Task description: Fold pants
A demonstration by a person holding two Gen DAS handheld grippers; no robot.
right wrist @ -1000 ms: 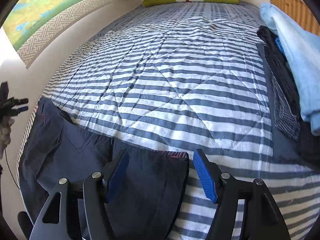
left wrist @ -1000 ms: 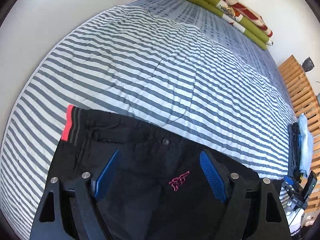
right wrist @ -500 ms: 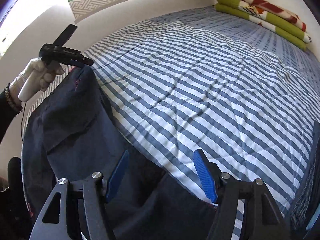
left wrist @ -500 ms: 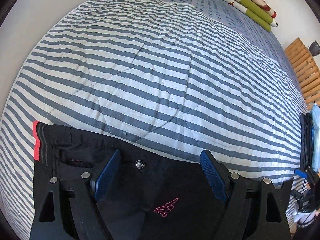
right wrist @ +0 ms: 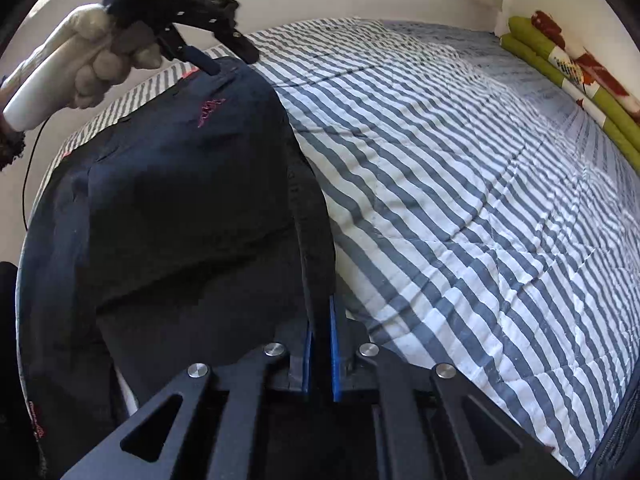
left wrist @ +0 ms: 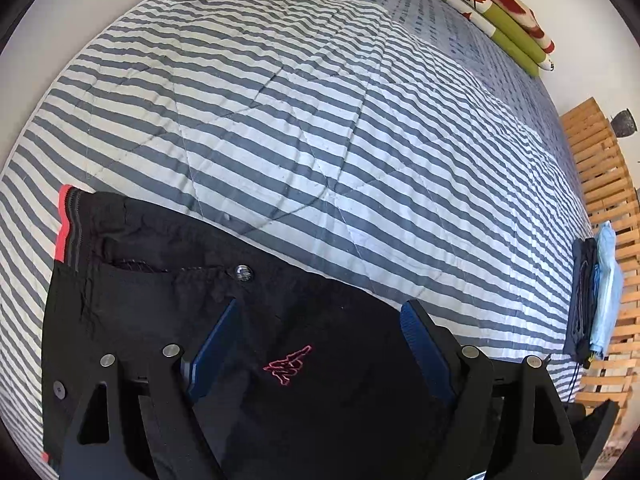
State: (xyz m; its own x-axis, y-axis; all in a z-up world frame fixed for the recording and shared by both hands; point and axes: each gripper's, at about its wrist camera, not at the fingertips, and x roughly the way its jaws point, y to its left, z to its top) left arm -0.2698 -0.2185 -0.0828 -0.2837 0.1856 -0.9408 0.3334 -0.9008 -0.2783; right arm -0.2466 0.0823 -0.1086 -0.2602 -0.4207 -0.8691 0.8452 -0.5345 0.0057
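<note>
My right hand-held gripper (right wrist: pixel 320 354) is pinching a fold of the black pants (right wrist: pixel 180 200) lying at the near edge of the striped bed (left wrist: pixel 320 120), my left hand-held gripper (left wrist: pixel 316 344) spread wide over their waistband.

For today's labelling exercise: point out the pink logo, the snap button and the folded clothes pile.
pink logo (left wrist: pixel 287 366), left wrist view, stitching centre.
snap button (left wrist: pixel 242 271), left wrist view, its face.
folded clothes pile (left wrist: pixel 606 288), left wrist view, light-blue garment.
</note>
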